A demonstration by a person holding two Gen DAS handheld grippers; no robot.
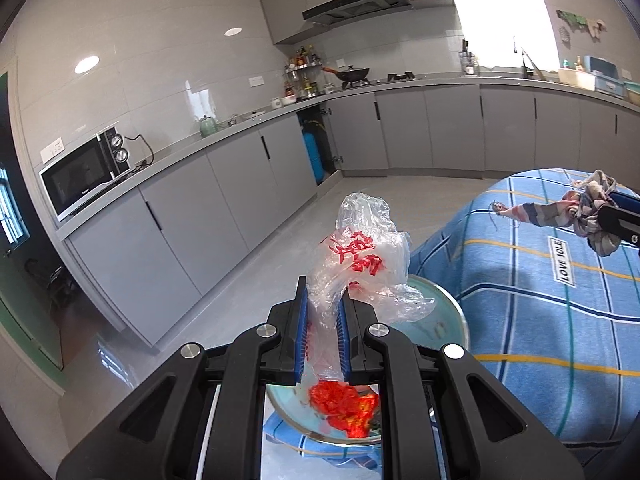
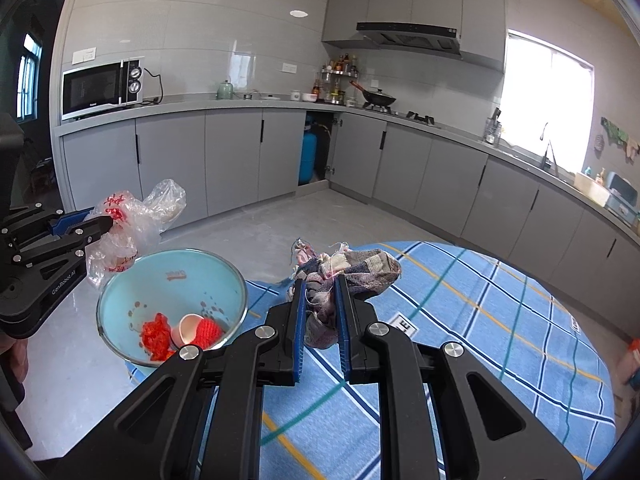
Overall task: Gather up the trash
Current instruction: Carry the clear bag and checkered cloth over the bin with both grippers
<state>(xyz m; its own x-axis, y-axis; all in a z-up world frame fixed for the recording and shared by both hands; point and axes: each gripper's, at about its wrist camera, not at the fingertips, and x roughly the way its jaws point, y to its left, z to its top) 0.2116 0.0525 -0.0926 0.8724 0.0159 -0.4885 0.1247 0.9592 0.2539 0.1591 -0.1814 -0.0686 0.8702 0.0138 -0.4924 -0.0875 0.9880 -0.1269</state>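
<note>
My left gripper is shut on a crumpled clear plastic bag with red print and holds it just above a light blue bowl. In the right wrist view the bag hangs at the bowl's far left rim, held by the left gripper. The bowl holds red scraps, a small white cup and a red ball. My right gripper is shut on a plaid rag, above the table; it also shows in the left wrist view.
The bowl sits at the edge of a round table with a blue plaid cloth. Grey kitchen cabinets with a microwave line the walls beyond open floor. A blue gas cylinder stands in an open cabinet.
</note>
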